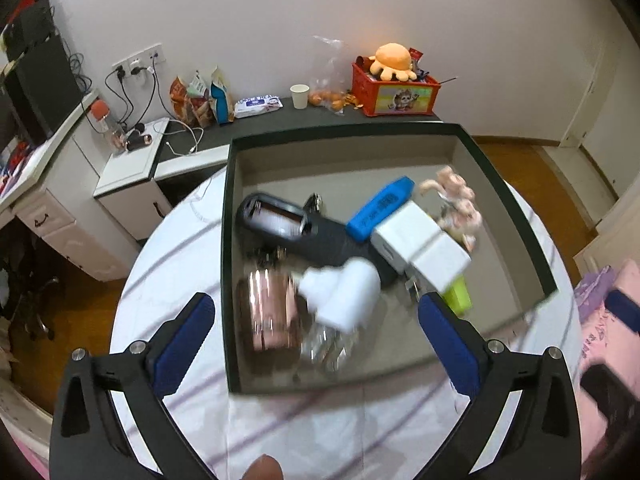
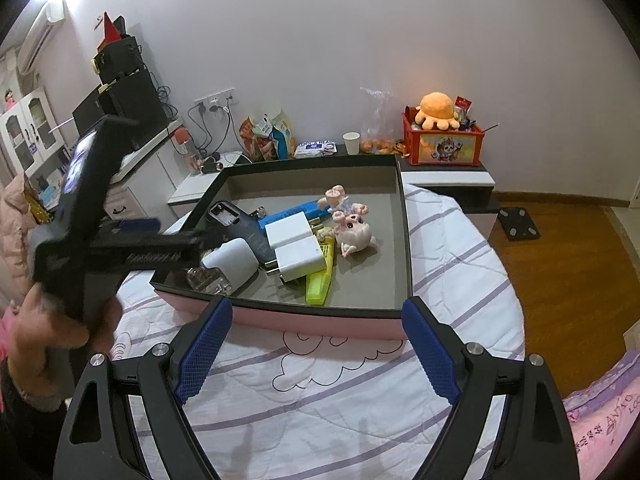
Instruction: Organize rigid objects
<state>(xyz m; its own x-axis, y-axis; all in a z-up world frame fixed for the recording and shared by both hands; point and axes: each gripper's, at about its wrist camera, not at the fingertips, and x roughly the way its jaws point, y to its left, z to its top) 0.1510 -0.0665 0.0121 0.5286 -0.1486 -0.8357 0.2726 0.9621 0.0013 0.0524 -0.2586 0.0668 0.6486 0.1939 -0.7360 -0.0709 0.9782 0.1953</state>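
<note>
the shallow dark-rimmed box with grey floor (image 2: 404, 240) sits mid-frame on the striped white quilt (image 2: 360, 380), crowded at its left with white plug adapters (image 2: 296, 246), a blue bar (image 1: 380, 208) and a yellow marker (image 2: 320, 280); its right half lies bare. the left gripper (image 1: 316, 316) and right gripper (image 2: 316, 340) both gape empty.

Two hand-held black plastic grippers, blue-padded fingers.
Left black plastic gripper (image 1: 316, 322): angular matte arms with triangular cut-outs, round silver screws at the pivots, flat blue textured pads (image 1: 186, 344) on the inner faces. Right black plastic gripper (image 2: 316, 350): same build, silver screws, blue pads (image 2: 206, 352) with a fine diamond grid. Seen from the right wrist view, the left unit's body is boxy black with ribbed rails; the hand (image 2: 60, 332) on it, pink at the sleeve edge.
</note>
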